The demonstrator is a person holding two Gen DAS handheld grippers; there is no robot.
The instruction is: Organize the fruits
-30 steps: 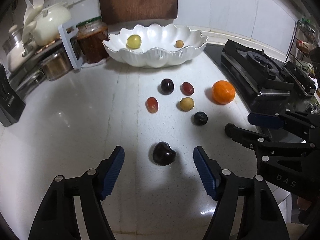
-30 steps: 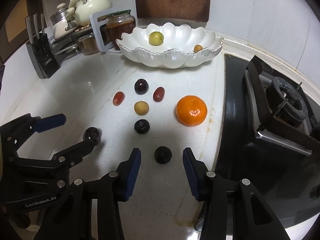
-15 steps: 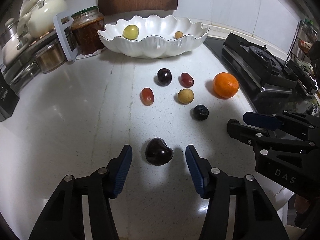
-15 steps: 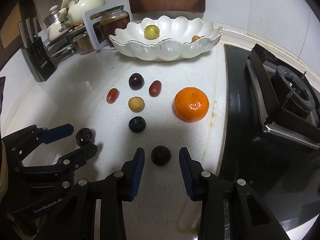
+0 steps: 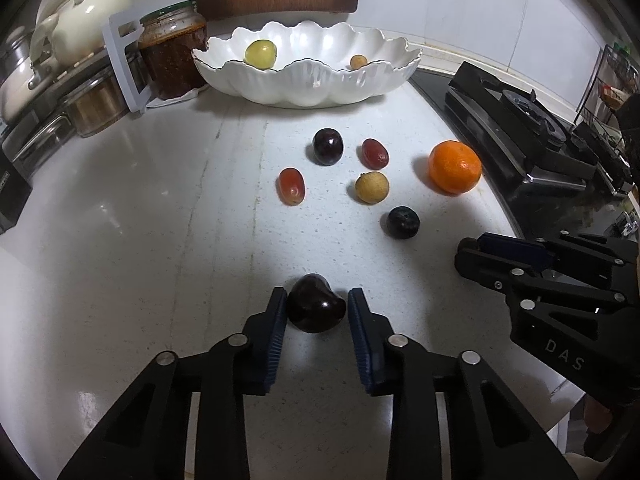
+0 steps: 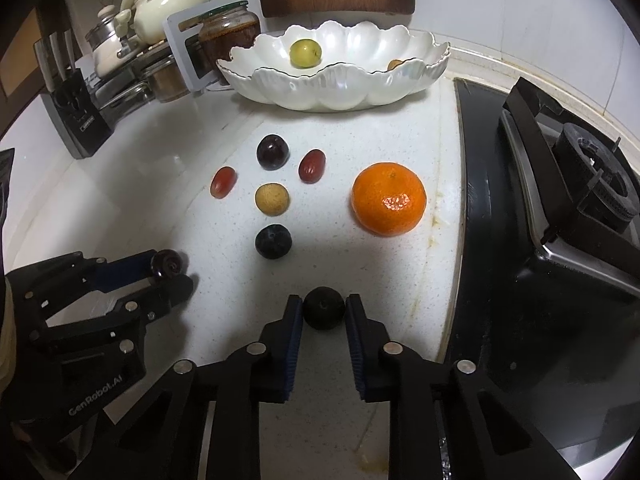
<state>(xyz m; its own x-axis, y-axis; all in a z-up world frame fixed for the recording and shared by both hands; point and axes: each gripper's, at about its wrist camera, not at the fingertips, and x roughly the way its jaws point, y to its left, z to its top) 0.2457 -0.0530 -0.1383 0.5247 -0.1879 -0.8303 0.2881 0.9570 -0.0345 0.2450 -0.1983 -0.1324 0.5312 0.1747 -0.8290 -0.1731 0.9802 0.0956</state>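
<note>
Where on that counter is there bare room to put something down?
The counter is bare left of the fruit cluster, between the red grape and the jars. It is crowded between the bowl, the orange and the stove.

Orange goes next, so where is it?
On the counter in both views, the orange lies right of the small fruits, beside the stove, before the bowl.
</note>
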